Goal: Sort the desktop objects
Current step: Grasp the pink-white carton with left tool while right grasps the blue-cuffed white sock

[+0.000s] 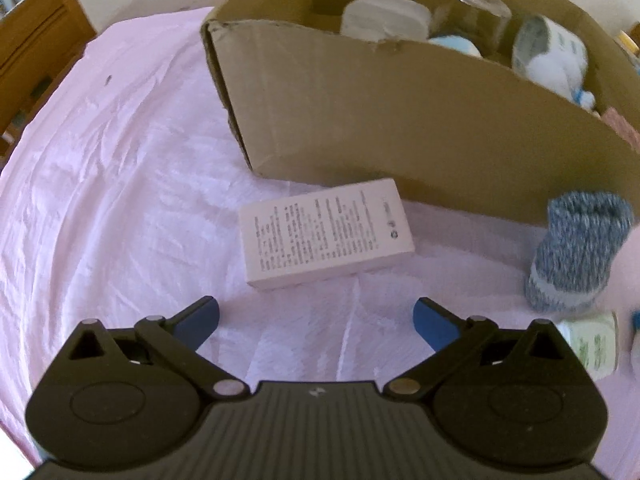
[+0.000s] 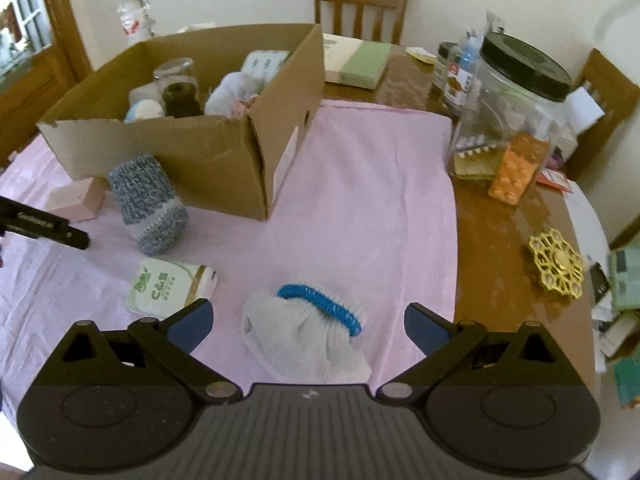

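Note:
A cardboard box (image 1: 360,120) stands on the pink cloth and holds several items; it also shows in the right wrist view (image 2: 192,148). A pink carton (image 1: 326,234) lies flat in front of it, just ahead of my open, empty left gripper (image 1: 316,320). A blue-grey knitted sock (image 1: 576,252) stands to its right. In the right wrist view the carton (image 2: 76,200), the sock (image 2: 150,204) and a tissue pack (image 2: 170,286) lie left of my open, empty right gripper (image 2: 308,320). A white knitted piece with a blue ring (image 2: 308,332) sits between its fingers.
The tissue pack (image 1: 592,344) shows at the right edge of the left wrist view. A big clear jar with a black lid (image 2: 508,120), small bottles, a gold trivet (image 2: 558,264) and papers sit on the bare wood at right. Chairs stand behind the table.

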`<state>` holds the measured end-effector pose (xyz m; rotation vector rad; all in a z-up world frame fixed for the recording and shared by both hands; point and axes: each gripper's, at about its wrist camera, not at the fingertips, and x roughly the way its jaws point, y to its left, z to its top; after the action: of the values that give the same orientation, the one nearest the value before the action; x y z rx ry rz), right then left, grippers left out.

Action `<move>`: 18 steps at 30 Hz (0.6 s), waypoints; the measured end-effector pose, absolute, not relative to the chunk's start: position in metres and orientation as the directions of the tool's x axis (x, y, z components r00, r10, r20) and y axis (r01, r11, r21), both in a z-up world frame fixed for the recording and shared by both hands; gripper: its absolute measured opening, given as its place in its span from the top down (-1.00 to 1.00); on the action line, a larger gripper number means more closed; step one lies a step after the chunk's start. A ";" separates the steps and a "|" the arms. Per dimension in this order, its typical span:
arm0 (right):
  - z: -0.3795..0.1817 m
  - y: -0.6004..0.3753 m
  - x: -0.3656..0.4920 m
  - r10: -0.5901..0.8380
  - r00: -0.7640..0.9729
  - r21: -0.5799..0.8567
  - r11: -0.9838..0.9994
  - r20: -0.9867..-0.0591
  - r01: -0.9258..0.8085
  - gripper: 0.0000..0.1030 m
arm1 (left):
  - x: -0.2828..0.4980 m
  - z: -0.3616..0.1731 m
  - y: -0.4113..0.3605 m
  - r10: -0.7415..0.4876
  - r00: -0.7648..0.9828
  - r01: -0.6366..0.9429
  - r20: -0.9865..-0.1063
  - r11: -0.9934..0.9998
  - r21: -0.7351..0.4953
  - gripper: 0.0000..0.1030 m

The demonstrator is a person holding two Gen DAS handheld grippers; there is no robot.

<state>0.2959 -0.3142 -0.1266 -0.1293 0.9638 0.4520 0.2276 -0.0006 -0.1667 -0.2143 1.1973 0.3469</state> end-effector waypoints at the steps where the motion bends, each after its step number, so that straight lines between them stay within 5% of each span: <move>1: -0.126 -0.315 0.297 0.330 0.482 0.103 0.893 -0.812 -0.438 -1.00 | 0.229 -0.167 -0.001 0.156 0.320 -0.388 -0.934 0.921 0.020 -1.00; 18: -0.136 -0.323 0.293 0.384 0.433 0.138 0.855 -0.816 -0.499 -1.00 | 0.257 -0.169 0.017 0.202 0.296 -0.522 -0.934 0.853 0.019 -1.00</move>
<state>0.2930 -0.3230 -0.1361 -0.1309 0.9791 0.5521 0.2575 0.0170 -0.1692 -0.3140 1.1785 0.4917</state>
